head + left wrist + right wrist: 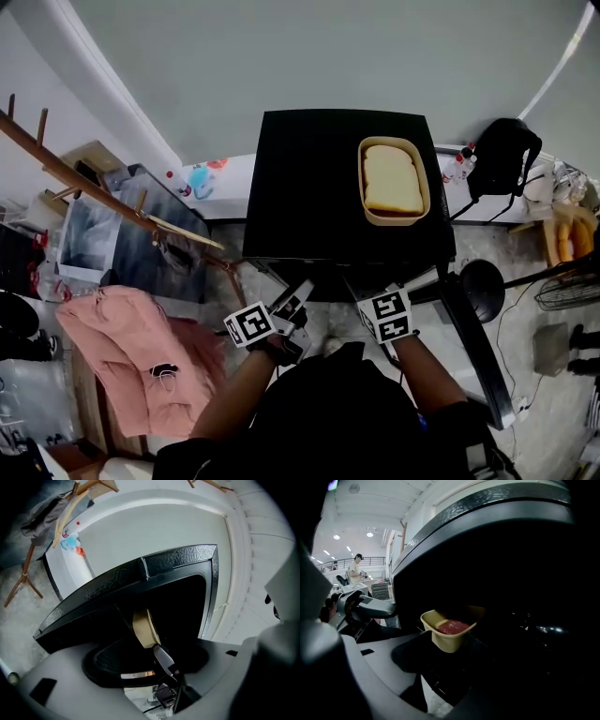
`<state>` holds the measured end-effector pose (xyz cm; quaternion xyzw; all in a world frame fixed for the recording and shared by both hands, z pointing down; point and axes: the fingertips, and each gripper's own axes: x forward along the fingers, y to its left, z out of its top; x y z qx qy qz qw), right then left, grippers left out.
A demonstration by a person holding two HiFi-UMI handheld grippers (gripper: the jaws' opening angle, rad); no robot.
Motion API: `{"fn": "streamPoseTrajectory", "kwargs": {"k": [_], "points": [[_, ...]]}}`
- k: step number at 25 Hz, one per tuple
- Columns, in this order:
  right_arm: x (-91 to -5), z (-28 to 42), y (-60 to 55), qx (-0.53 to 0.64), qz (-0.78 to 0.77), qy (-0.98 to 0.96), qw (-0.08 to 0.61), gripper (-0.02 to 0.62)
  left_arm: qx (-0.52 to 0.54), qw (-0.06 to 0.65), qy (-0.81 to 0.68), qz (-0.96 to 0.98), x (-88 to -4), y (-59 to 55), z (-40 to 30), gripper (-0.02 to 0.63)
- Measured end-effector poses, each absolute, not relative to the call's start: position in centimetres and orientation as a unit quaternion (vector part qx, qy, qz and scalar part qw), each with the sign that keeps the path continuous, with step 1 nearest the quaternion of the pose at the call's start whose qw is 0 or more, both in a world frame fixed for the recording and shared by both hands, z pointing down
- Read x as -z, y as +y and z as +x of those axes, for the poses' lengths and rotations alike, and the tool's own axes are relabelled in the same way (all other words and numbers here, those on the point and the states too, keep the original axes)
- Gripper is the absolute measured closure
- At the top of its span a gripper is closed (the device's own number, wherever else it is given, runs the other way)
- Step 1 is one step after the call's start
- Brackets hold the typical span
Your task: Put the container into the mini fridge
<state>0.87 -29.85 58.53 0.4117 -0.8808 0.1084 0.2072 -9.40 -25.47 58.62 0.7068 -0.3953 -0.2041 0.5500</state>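
Observation:
A black mini fridge stands in front of me with its inside dark. My right gripper is shut on a beige container with red food in it, holding it at the fridge's opening. In the left gripper view the container's rim shows edge-on, with one right gripper finger on it. My left gripper hovers just left of it, open with nothing between its jaws. A second beige container with a pale slab rests on the fridge's top.
The fridge door hangs open at the right. A pink jacket and a wooden rack are on the left. A black backpack and a round stool are at the right. A person stands far off.

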Motion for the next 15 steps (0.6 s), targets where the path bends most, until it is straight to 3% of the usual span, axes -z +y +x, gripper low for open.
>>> {"fn": "streamPoseTrajectory", "kwargs": {"k": [15], "points": [[-59.4,-0.3,-32.5,-0.124,0.495,-0.838,0.194,0.382,0.180,0.519,-0.414,0.726,-57.0,-23.1,-12.2,0.316]]}}
